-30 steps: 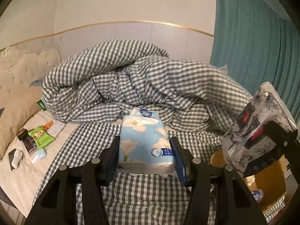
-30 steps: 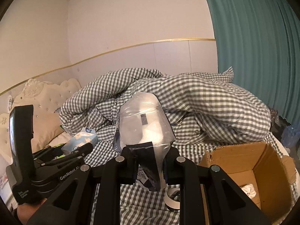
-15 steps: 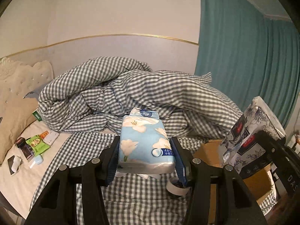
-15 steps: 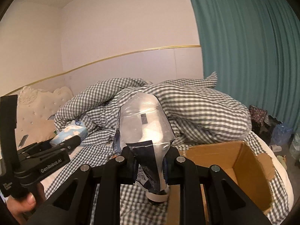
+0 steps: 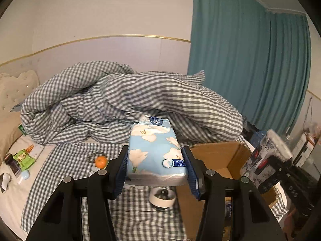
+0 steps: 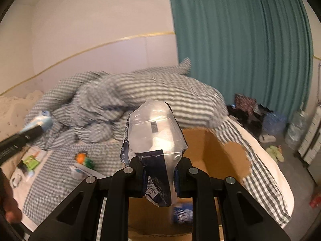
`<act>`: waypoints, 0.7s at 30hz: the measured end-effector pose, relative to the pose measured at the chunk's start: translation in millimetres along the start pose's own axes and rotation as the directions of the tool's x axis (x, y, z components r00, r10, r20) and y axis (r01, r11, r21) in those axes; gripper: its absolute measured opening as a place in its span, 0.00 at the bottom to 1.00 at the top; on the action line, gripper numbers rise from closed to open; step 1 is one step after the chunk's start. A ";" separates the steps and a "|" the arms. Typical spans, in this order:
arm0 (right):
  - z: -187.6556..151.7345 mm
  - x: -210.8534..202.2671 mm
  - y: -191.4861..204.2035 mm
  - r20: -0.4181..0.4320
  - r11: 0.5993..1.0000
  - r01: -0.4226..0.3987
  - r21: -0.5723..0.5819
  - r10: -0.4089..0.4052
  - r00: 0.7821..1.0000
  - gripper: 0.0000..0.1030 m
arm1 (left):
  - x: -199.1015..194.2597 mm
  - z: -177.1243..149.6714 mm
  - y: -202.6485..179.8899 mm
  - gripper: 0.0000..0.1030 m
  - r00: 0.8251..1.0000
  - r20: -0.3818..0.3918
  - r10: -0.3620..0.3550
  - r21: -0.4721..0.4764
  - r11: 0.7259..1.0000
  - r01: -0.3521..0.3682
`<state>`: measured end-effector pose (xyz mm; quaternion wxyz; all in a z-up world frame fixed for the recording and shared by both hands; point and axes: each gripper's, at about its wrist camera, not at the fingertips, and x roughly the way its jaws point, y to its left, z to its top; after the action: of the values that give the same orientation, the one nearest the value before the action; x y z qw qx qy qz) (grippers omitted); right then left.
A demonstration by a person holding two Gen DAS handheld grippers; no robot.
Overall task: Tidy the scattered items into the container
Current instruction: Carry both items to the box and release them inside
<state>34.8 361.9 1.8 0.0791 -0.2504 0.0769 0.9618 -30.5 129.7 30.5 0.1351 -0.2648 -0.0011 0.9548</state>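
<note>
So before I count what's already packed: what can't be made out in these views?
- Cardboard box floor: right wrist view, hidden by the right gripper and its plastic bag.
- Blue item in the box: blurred.
- Small items by the pillow: left wrist view, too small.

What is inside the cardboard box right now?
In the right wrist view, the cardboard box shows one small blue item, blurred. The right gripper and its silver packet hide the rest.

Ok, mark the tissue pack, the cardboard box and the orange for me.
tissue pack [image 5: 155, 154], left wrist view, middle of its flowered top face.
cardboard box [image 6: 218, 150], right wrist view, inner back wall.
orange [image 5: 101, 161], left wrist view, centre of the fruit.
</note>
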 end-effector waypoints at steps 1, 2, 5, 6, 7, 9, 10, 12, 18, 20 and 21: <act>-2.7 3.3 -8.5 -0.011 1.000 0.013 0.008 -0.013 1.000 0.19 | 2.7 -0.9 -5.8 0.51 1.000 -0.005 -0.007 0.006 1.000 0.008; -3.8 7.3 -17.0 -0.020 1.000 0.021 0.015 -0.021 1.000 0.19 | 4.4 -1.9 -10.6 0.51 1.000 -0.009 -0.013 0.013 1.000 0.013; -9.5 15.9 -31.9 -0.050 0.999 0.039 0.020 -0.038 0.998 0.19 | 12.5 -4.5 -27.4 0.51 0.999 -0.020 -0.029 0.032 0.999 0.029; -9.7 18.1 -33.2 -0.057 0.999 0.042 0.019 -0.041 0.998 0.22 | 14.5 -5.1 -31.7 0.51 0.999 -0.023 -0.033 0.035 0.999 0.034; -10.8 20.0 -35.5 -0.063 0.998 0.054 0.017 -0.053 0.997 0.38 | 16.9 -5.7 -35.8 0.51 0.999 -0.026 -0.039 0.039 0.998 0.040; -12.0 21.2 -37.3 -0.055 0.995 0.097 0.001 -0.097 0.994 0.80 | 22.8 -7.0 -45.3 0.51 0.998 -0.033 -0.049 0.049 0.998 0.050; -12.1 20.7 -39.2 -0.043 0.994 0.106 -0.006 -0.106 0.993 0.90 | 25.1 -7.8 -50.5 0.51 0.998 -0.036 -0.052 0.055 0.997 0.054; -11.7 17.7 -41.7 -0.030 0.993 0.113 -0.012 -0.114 0.993 0.90 | 29.7 -9.5 -57.8 0.51 0.997 -0.041 -0.058 0.064 0.996 0.061; -9.5 8.2 -63.7 -0.005 0.990 0.135 0.031 -0.135 0.991 0.90 | 40.3 -13.0 -76.0 0.51 0.995 -0.062 -0.084 0.083 0.993 0.089; -10.2 6.2 -70.1 -0.001 0.989 0.143 0.045 -0.143 0.990 0.90 | 44.1 -14.0 -83.7 0.51 0.993 -0.071 -0.096 0.091 0.991 0.102; -10.0 4.5 -74.4 0.000 0.988 0.147 0.051 -0.147 0.989 0.90 | 45.4 -14.7 -87.0 0.51 0.992 -0.076 -0.103 0.092 0.990 0.110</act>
<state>49.8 433.1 -17.1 0.1565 -0.2515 0.0825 0.9516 -38.1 224.2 1.4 0.1983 -0.2911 0.0356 0.9352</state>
